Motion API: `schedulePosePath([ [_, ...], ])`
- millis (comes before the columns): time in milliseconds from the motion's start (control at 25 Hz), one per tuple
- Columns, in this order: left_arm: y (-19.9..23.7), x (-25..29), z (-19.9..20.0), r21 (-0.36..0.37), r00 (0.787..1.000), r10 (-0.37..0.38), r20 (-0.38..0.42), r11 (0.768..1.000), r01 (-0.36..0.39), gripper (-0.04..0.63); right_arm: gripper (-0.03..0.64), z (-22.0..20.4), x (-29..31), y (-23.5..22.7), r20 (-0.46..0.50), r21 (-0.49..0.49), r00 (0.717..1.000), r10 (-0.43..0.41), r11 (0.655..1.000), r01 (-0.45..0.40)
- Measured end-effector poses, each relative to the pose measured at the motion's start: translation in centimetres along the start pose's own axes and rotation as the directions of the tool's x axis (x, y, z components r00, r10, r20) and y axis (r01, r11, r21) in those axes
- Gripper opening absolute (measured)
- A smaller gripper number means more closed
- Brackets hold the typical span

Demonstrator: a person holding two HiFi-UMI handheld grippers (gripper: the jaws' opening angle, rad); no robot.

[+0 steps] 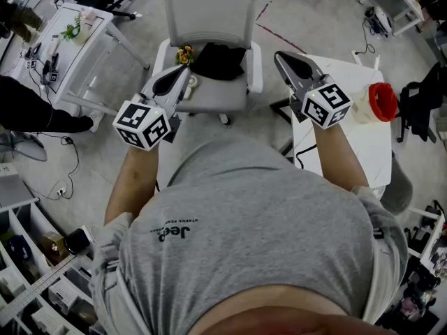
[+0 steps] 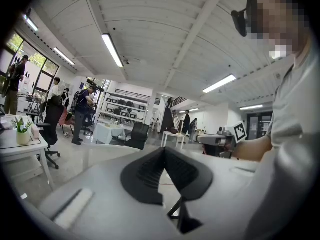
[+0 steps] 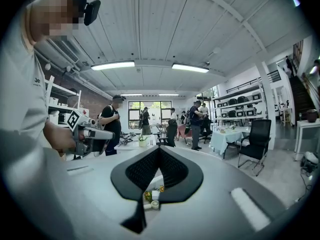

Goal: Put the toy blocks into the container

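The left gripper (image 1: 184, 70) and right gripper (image 1: 280, 56) hover near a white chair (image 1: 209, 16). Both sets of jaws are together, empty.

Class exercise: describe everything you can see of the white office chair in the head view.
The office chair is white, with a ribbed backrest, two armrests and a seat. It stands upright on the grey floor, seat turned toward the person. A black cloth lies bunched on the seat, with a small yellow-orange flower bunch beside it at left. Its base is mostly hidden.
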State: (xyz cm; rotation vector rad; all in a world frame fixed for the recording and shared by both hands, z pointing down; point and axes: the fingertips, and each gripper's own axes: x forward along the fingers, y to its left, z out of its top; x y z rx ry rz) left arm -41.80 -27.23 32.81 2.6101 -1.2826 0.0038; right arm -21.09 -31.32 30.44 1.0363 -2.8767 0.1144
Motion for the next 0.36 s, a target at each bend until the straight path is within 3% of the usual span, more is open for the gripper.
schedulePosePath([
  [360, -0.22, -0.47, -0.12, -0.003, 1.0, 0.0, 0.003, 1.0, 0.0, 0.058, 0.002, -0.11, -0.11, 0.59, 0.002, -0.006, 1.0, 0.009, 1.0, -0.009],
])
